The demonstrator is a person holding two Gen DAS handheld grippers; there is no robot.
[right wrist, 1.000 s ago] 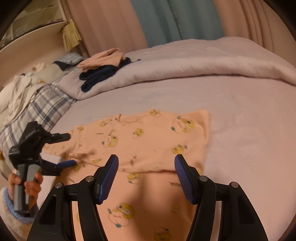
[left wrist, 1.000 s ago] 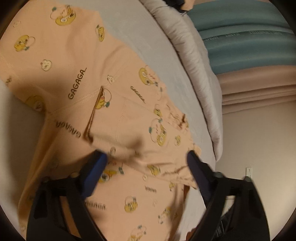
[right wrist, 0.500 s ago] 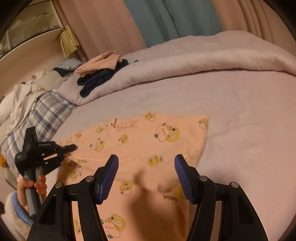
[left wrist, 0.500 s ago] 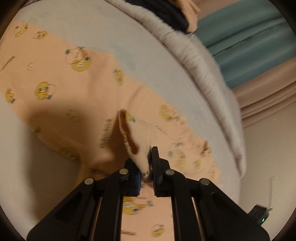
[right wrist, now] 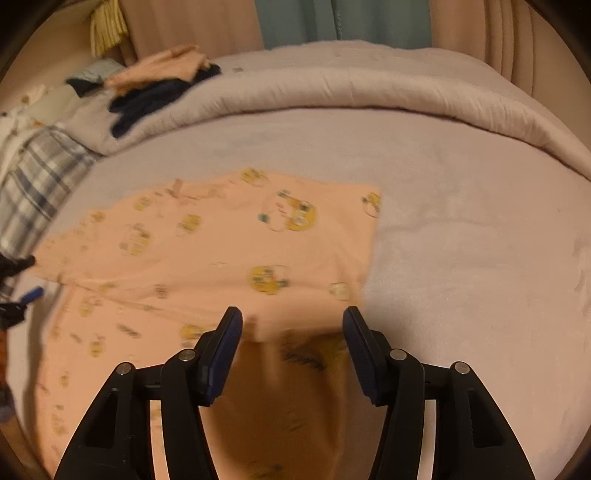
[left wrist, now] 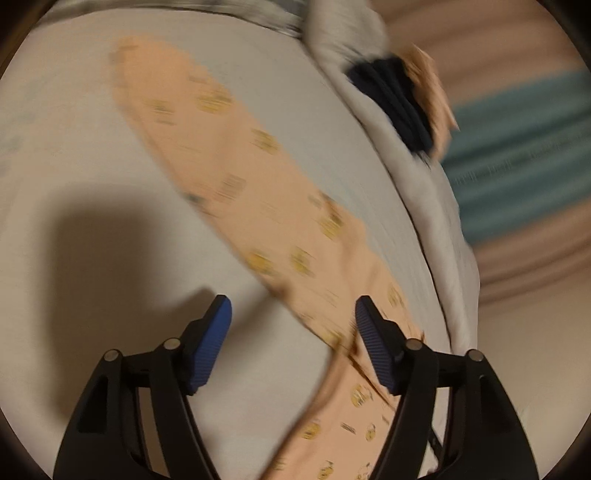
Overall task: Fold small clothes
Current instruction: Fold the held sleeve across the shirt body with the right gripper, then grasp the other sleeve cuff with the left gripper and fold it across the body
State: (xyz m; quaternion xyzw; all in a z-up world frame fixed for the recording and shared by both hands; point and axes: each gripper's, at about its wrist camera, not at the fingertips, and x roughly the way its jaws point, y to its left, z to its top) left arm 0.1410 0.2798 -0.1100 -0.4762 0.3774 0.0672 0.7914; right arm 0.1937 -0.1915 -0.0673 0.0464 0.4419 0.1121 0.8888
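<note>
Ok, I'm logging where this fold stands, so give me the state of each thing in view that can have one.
Left claw: open, holding nothing.
Right claw: open, holding nothing.
Peach printed garment: lying on the bed, one part folded over itself, not gripped.
Grey comforter: pushed back in a thick roll along the far side.
Dark and peach clothes: heaped on the comforter.
Teal curtain: hanging drawn.
</note>
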